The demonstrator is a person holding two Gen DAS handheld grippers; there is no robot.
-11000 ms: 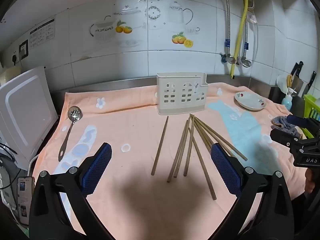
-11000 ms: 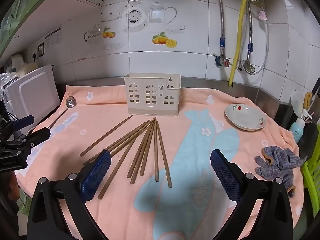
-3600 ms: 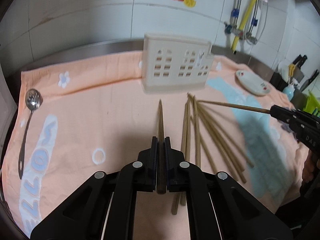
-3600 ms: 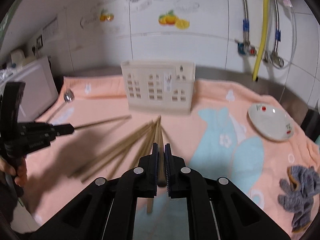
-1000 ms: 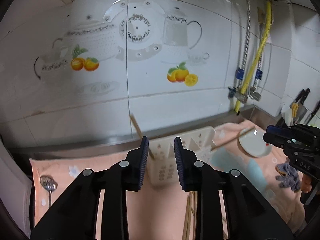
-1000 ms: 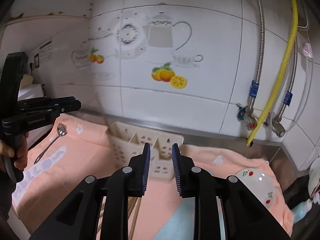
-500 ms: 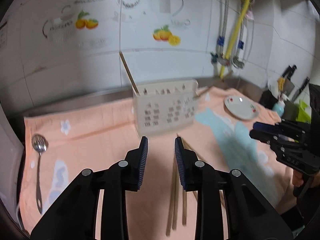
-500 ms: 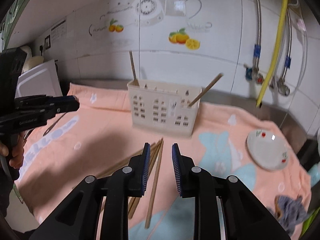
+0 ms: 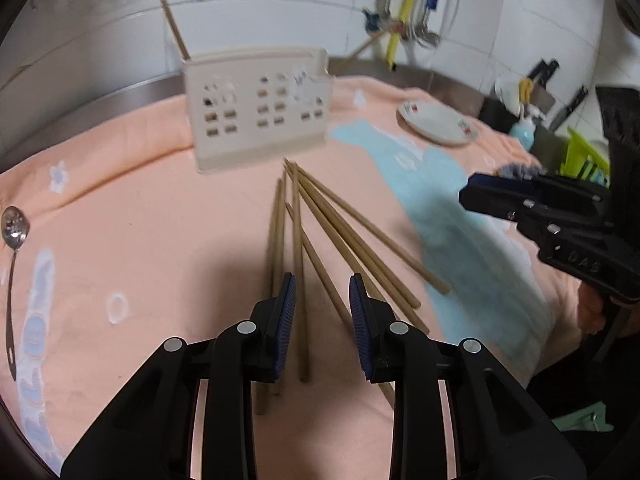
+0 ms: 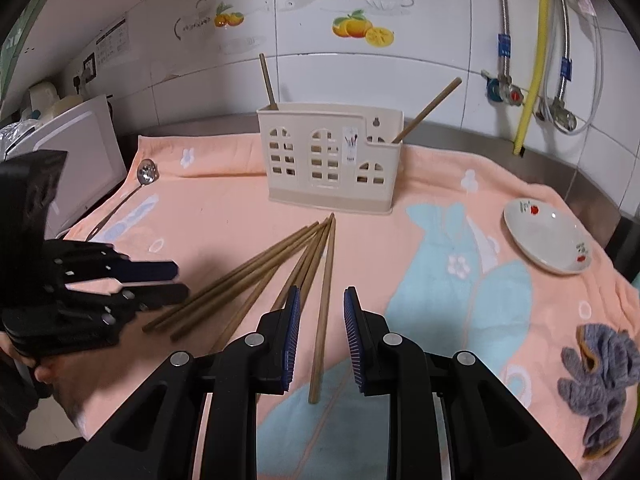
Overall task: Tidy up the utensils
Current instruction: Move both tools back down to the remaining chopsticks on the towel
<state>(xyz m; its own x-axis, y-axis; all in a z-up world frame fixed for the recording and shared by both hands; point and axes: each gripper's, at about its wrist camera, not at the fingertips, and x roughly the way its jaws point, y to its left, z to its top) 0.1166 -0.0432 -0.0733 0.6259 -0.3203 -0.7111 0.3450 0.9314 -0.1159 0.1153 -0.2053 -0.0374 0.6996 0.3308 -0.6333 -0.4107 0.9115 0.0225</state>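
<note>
- Wooden chopsticks (image 10: 276, 264) lie fanned on the peach towel (image 10: 224, 216) just in front of the cream utensil holder (image 10: 330, 158), tips converging toward its base; I count about six loose, though they overlap.
- Two more stand in the holder already: one chopstick (image 10: 267, 82) upright at its left end, one slanted chopstick (image 10: 428, 110) leaning out of the right end.
- My right gripper (image 10: 319, 332) is parted, its blue pads straddling the rightmost chopstick (image 10: 324, 296) without touching it.
- My left gripper (image 9: 322, 332) is likewise apart, low over the near ends of the pile, with one chopstick running between its pads.
- I judge the step as the second pick-up, both sides lining up on a stick.
- Next I need to settle each pair of pads around a single stick and close, avoiding neighbours that lie touching it.
- Further out sit a slotted spoon (image 10: 145, 174) at the towel's left edge, a small plate (image 10: 546, 236) on the right, and a grey cloth (image 10: 600, 376) nearer me.
</note>
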